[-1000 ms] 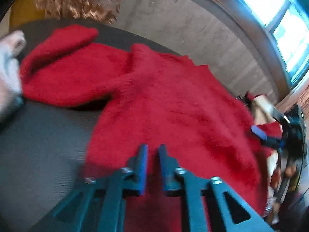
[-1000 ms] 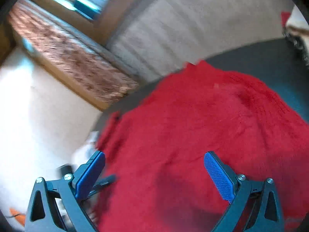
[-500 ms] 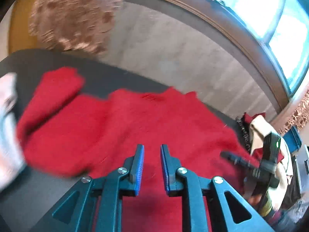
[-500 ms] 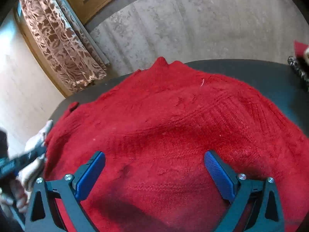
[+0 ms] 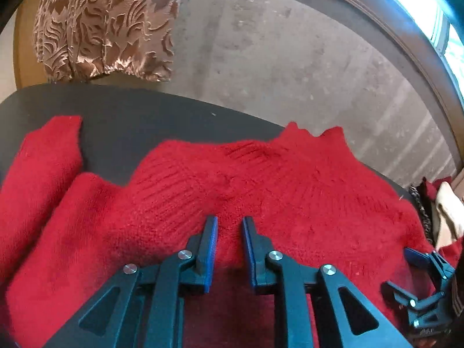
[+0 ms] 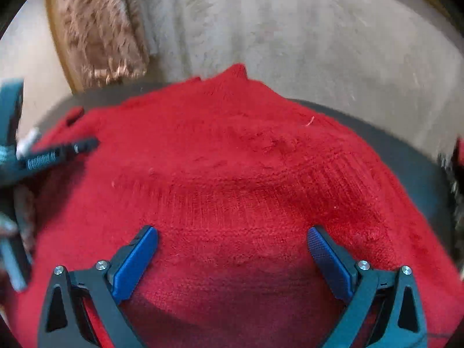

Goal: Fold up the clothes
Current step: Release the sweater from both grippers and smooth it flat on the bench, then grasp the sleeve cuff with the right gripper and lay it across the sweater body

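Observation:
A red knitted sweater (image 5: 290, 191) lies spread on a dark table (image 5: 145, 116), one sleeve (image 5: 43, 159) doubled back at the left. My left gripper (image 5: 229, 223) hovers over the sweater's middle. Its blue pads stand a narrow gap apart, with nothing between them. My right gripper (image 6: 232, 240) is wide open just above the ribbed knit (image 6: 261, 203) and holds nothing. The left wrist view catches the right gripper's finger (image 5: 413, 254) at the lower right. At the left edge of the right wrist view, the left gripper's finger (image 6: 72, 146) sits over the sweater.
A brown patterned curtain (image 5: 107, 26) hangs behind the table's far left corner. A grey wall (image 5: 290, 58) runs along the back under a window frame. A pile of other clothes (image 5: 443, 211) sits at the table's right end.
Both grippers have swung across the sweater, and the right one has rolled level. The hand at the left of the left wrist view is gone. The left jaws stand slightly wider.

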Action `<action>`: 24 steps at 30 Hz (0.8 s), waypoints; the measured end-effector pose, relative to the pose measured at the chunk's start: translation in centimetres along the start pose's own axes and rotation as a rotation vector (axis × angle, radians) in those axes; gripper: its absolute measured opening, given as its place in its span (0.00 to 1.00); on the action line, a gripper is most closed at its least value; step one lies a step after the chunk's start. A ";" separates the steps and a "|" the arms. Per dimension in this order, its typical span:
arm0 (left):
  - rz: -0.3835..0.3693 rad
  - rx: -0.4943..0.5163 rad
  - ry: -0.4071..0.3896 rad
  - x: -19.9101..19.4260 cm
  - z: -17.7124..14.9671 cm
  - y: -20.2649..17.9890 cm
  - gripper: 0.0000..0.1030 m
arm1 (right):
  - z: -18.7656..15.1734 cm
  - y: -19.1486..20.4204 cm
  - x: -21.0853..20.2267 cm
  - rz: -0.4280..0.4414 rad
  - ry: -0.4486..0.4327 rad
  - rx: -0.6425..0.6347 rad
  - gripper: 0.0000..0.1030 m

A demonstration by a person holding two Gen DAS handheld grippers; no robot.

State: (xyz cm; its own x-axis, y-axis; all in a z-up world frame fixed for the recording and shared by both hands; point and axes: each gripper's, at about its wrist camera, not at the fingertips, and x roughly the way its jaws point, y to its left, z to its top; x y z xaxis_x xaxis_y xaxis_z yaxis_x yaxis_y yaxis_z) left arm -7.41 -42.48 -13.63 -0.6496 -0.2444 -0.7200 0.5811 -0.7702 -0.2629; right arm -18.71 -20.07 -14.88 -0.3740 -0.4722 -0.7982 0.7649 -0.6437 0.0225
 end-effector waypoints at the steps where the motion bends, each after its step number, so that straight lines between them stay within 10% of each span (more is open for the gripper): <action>1: 0.009 0.002 -0.001 0.2 0.2 0.1 0.17 | 0.2 0.0 0.0 0.013 0.001 0.003 1.00; 14: 0.033 0.039 0.016 0.1 0.5 -0.5 0.17 | -1.9 -2.7 -2.3 0.269 -0.099 0.167 1.00; 19: 0.040 0.057 0.006 -3.1 -0.9 -2.2 0.20 | -3.3 -4.7 -5.2 0.254 -0.132 0.247 0.79; 24: -0.041 0.100 -0.024 -7.3 -5.4 -4.3 0.22 | -8.7 -9.1 -13.4 0.121 -0.239 0.320 0.79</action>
State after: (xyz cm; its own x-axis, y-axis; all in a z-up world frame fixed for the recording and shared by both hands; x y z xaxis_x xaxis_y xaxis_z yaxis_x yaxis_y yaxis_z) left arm -2.52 -34.15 -10.73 -0.6842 -0.2244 -0.6939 0.5025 -0.8347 -0.2255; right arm -16.13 -2.61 -9.62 -0.4315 -0.6583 -0.6168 0.6236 -0.7117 0.3233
